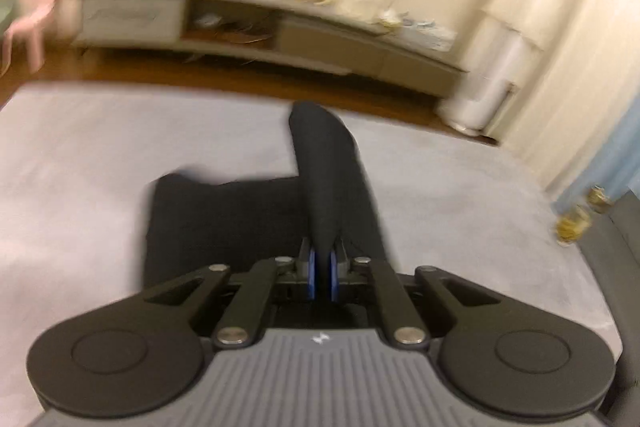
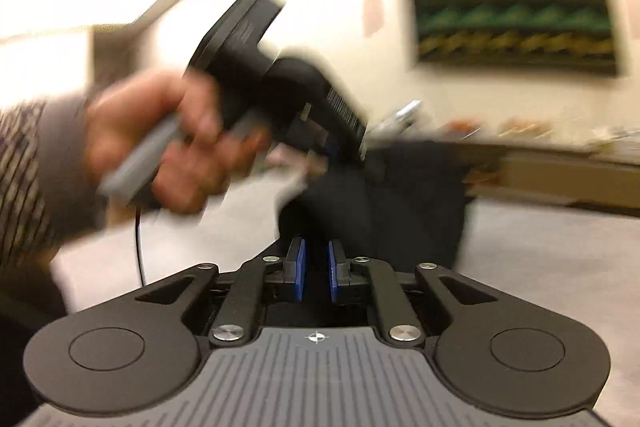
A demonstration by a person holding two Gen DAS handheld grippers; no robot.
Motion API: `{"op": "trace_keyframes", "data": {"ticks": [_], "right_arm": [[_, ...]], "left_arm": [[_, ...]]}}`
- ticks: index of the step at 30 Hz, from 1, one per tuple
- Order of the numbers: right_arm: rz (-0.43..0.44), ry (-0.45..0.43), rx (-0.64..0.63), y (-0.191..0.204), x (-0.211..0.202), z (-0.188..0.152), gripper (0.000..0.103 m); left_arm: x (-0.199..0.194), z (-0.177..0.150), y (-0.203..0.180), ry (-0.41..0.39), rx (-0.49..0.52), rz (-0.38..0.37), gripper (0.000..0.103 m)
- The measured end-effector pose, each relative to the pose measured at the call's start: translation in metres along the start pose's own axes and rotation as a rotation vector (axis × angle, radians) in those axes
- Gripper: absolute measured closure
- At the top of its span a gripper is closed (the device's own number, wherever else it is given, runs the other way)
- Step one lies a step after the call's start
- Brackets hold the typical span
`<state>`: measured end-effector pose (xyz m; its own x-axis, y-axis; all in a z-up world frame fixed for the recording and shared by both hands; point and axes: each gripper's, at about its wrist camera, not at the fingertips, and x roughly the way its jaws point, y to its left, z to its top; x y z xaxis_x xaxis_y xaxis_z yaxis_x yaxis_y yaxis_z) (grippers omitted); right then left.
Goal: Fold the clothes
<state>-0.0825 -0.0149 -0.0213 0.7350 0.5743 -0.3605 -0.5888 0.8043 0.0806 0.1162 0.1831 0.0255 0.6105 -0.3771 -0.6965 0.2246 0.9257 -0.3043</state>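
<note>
A black garment [image 1: 224, 219] lies partly on a grey surface [image 1: 80, 167]. My left gripper [image 1: 322, 267] is shut on a fold of the garment, which rises in a ridge [image 1: 324, 163] ahead of the blue pads. In the right wrist view my right gripper [image 2: 316, 267] has its blue pads close together with black cloth [image 2: 384, 203] between and ahead of them, lifted off the surface. The person's left hand [image 2: 172, 143] holds the left gripper body [image 2: 256, 75] to the upper left. Both views are motion-blurred.
A long low cabinet [image 1: 256, 27] with clutter on top stands against the far wall across a wooden floor. A pink chair [image 1: 36, 15] is at far left, a white cylinder [image 1: 480, 95] at right. A dark framed picture [image 2: 516, 11] hangs on the wall.
</note>
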Motion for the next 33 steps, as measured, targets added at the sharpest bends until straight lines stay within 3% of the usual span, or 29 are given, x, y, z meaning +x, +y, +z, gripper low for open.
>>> {"op": "trace_keyframes", "data": {"ticks": [3,4,7,10,12,14,17,19,21,24,27,29,30,31,33], "right_arm": [[-0.013,0.231,-0.023,0.012,0.061,-0.028,0.091],[-0.035,0.277,-0.033,0.01,0.071,-0.036,0.097],[-0.065,0.322,-0.079,-0.014,0.063,-0.032,0.103],[-0.271,0.391,-0.145,-0.059,0.058,-0.024,0.103],[-0.453,0.439,-0.156,-0.098,0.057,-0.019,0.102],[-0.557,0.459,-0.118,-0.127,0.045,-0.009,0.101],[-0.514,0.37,-0.107,-0.107,0.022,0.014,0.095],[-0.459,0.33,-0.124,-0.086,0.018,0.025,0.065],[-0.373,0.326,-0.176,-0.058,0.03,0.027,0.05],[-0.314,0.346,-0.253,-0.023,0.058,0.022,0.05],[-0.336,0.394,-0.308,-0.007,0.088,0.011,0.053],[-0.365,0.432,-0.335,-0.002,0.105,0.004,0.074],[-0.376,0.442,-0.347,-0.005,0.107,0.002,0.091],[-0.378,0.437,-0.349,-0.005,0.105,0.002,0.098],[-0.376,0.406,-0.362,0.005,0.099,0.003,0.1]], "left_arm": [[0.01,-0.022,0.031,0.019,-0.062,-0.011,0.077],[0.014,-0.03,0.041,0.025,-0.082,-0.015,0.077],[0.024,-0.052,0.072,0.044,-0.144,-0.026,0.075],[0.036,-0.063,0.048,0.093,-0.067,-0.115,0.075],[0.039,-0.065,0.028,0.094,0.008,-0.14,0.075],[0.039,-0.059,0.02,0.069,0.061,-0.134,0.075],[0.039,-0.049,0.02,0.03,0.108,-0.084,0.075],[0.048,-0.041,0.026,0.03,0.117,-0.076,0.075],[0.059,-0.038,0.03,0.037,0.114,-0.071,0.08],[0.061,-0.044,0.04,0.04,0.06,-0.105,0.08],[0.059,-0.043,0.05,0.049,0.039,-0.128,0.08],[0.062,-0.044,0.058,0.064,0.014,-0.144,0.08],[0.064,-0.044,0.062,0.075,-0.002,-0.15,0.081],[0.065,-0.045,0.067,0.087,-0.017,-0.157,0.081],[0.066,-0.044,0.07,0.099,-0.032,-0.16,0.082]]}}
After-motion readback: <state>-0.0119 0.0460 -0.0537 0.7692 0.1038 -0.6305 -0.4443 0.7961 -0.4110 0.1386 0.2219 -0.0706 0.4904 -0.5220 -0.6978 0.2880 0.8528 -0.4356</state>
